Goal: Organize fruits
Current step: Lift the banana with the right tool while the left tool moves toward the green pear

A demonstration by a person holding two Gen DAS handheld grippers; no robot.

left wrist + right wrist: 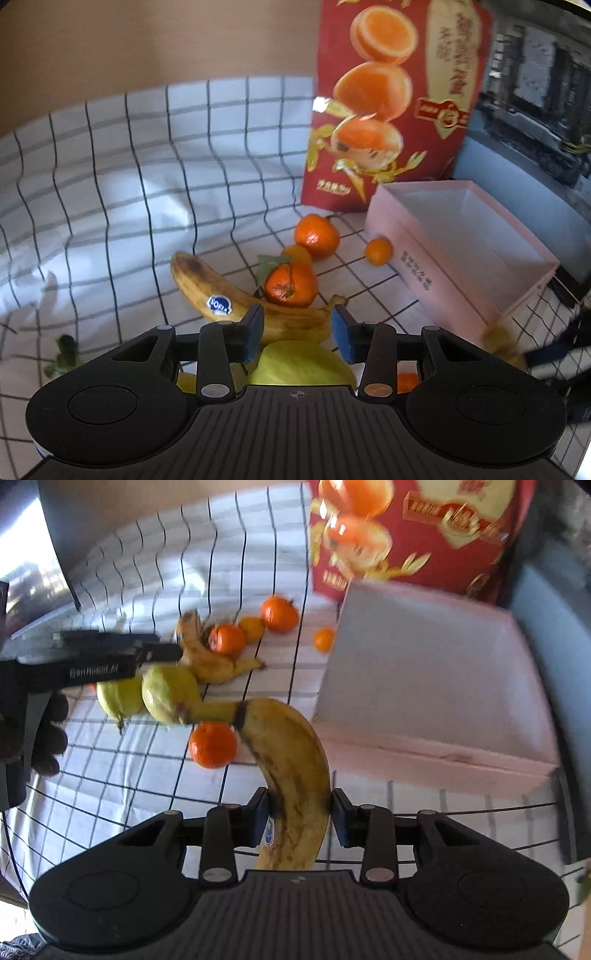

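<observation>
Right gripper (300,819) pinches 1 spotted banana (291,760) low on its body, stem end raised ahead of the pads and most of its length unsupported. Risk 1: the fruit could pivot or slide out of the narrow grip, because the hold sits near 1 end and the peel is smooth. Risk 2: the free end could catch the near wall of the pink box (436,686), which stands ahead and to the right of this gripper, if it crosses too low.

Left gripper (298,332) is spread, pinching nothing, above a green fruit (303,363) with a second banana (236,291) just ahead of its pads. Risk 3: closing here could nudge the mandarin (291,284) touching that banana and set it rolling.

Surface: a white cloth with a dark grid (129,184), wrinkled and rising at the back. A red printed carton (388,96) stands upright behind the box. Beyond the cloth, a plain tan wall (147,37).
</observation>
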